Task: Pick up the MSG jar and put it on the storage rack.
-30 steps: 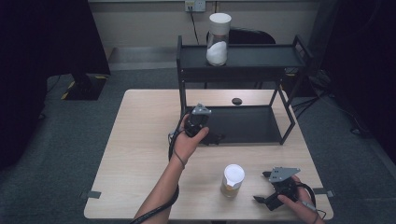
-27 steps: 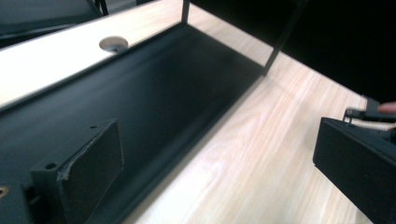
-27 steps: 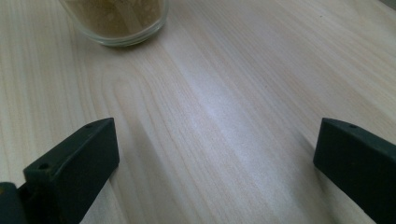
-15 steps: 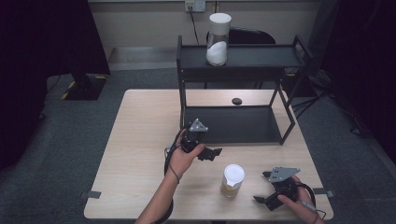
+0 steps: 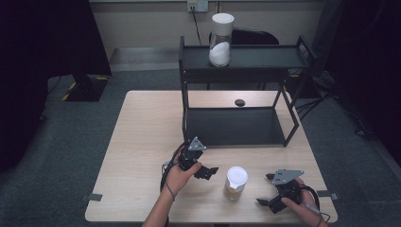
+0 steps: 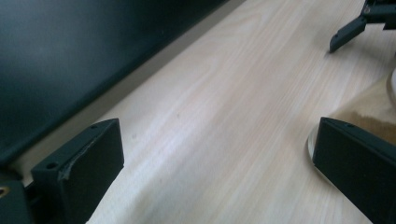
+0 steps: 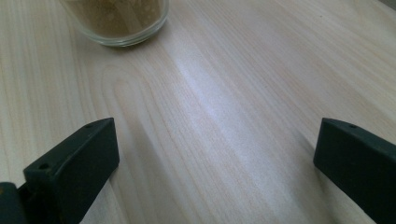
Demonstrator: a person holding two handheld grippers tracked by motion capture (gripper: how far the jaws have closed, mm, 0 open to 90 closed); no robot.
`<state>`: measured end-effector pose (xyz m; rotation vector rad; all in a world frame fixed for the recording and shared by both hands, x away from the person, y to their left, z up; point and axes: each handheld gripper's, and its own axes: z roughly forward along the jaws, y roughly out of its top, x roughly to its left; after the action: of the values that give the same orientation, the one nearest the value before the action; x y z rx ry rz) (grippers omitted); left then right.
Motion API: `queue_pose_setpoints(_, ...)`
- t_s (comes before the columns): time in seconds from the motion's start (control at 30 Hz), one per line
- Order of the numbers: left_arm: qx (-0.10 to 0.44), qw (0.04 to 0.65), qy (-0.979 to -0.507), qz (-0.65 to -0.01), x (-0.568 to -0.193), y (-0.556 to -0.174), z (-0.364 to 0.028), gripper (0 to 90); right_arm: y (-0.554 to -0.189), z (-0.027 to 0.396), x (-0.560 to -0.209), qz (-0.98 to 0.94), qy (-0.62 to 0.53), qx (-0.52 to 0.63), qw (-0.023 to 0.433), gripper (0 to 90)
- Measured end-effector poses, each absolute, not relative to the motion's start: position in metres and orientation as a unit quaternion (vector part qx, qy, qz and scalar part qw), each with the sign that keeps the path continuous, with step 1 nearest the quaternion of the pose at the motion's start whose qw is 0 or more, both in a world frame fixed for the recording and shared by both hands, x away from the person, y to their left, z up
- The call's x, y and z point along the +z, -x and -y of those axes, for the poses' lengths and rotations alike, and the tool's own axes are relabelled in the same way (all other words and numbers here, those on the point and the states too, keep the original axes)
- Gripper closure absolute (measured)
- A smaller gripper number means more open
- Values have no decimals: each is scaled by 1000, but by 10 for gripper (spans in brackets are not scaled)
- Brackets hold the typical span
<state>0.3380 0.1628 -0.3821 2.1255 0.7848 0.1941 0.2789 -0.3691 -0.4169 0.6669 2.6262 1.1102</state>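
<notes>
A glass jar of brown powder with a white lid (image 5: 235,182) stands upright near the table's front edge. My left gripper (image 5: 207,169) is just left of it, low over the table, open and holding nothing. Its own view has the jar's base (image 6: 385,102) beside the right jaw. My right gripper (image 5: 265,190) lies to the right of the jar, open and empty, jaws pointing left. The jar's base (image 7: 119,18) stands ahead of it. A second jar with white powder (image 5: 221,42) stands on the top of the black shelf rack (image 5: 246,59).
The rack's lower tray (image 5: 236,125) rests on the table's far half, and its dark edge (image 6: 70,56) runs close by the left gripper. A small black round object (image 5: 239,102) lies behind the rack. The wooden table (image 5: 142,142) ends just below both hands.
My left gripper has come back from the front of the rack toward the near edge and turned to the brown jar. The right gripper has stayed put.
</notes>
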Motion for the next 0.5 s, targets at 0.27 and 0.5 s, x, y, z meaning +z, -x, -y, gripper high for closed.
queue_pose_setpoints(0.27,87,397,-854,-324,-395,-318,-175,14,-279,369,-417,-892,-227,377,107,0)
queue_pose_setpoints(0.5,98,390,-849,-344,-403,-305,-195,14,-279,369,-417,-892,-226,377,107,0)
